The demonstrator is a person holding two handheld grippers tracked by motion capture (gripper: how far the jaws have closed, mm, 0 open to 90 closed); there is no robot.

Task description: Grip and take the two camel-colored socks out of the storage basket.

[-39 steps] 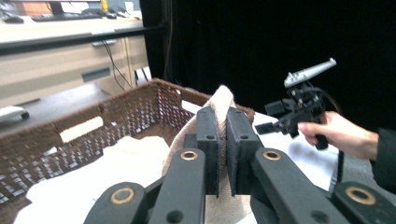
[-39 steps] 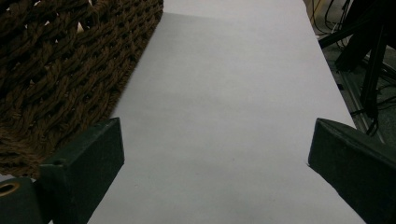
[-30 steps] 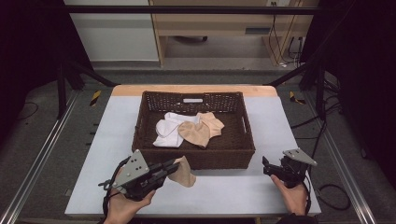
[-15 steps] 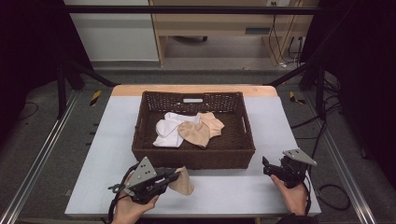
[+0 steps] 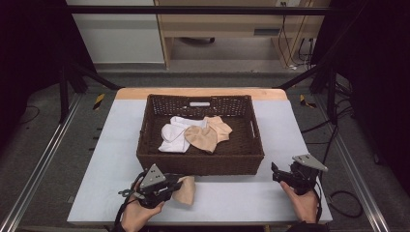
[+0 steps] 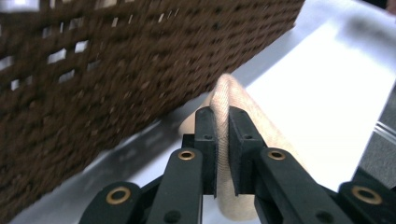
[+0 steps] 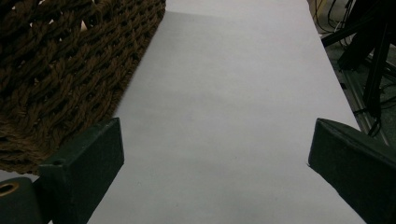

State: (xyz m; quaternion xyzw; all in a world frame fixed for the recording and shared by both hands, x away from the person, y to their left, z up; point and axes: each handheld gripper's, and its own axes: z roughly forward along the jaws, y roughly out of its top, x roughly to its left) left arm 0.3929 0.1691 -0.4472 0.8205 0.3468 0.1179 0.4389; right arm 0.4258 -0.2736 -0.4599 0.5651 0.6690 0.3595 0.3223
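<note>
Beige sock (image 5: pixel 185 190): clamped in left gripper (image 5: pixel 175 185), jaws just easing, being laid on counter (image 5: pixel 232 205); release judged next. Right gripper (image 5: pixel 276 173): jaws apart.

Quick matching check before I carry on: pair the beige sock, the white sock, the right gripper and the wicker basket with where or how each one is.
1 beige sock
2 white sock
3 right gripper
4 wicker basket

a jaws wide apart over bare table
b mid-table
c in the basket
d between the left gripper's jaws, which have just been opening

Pairs: 1-d, 2-c, 3-a, 4-b

Beige sock (image 5: pixel 185 189), dark-brown woven basket (image 5: pixel 200 163), pale grey table (image 5: pixel 116 159), black tools.
</note>
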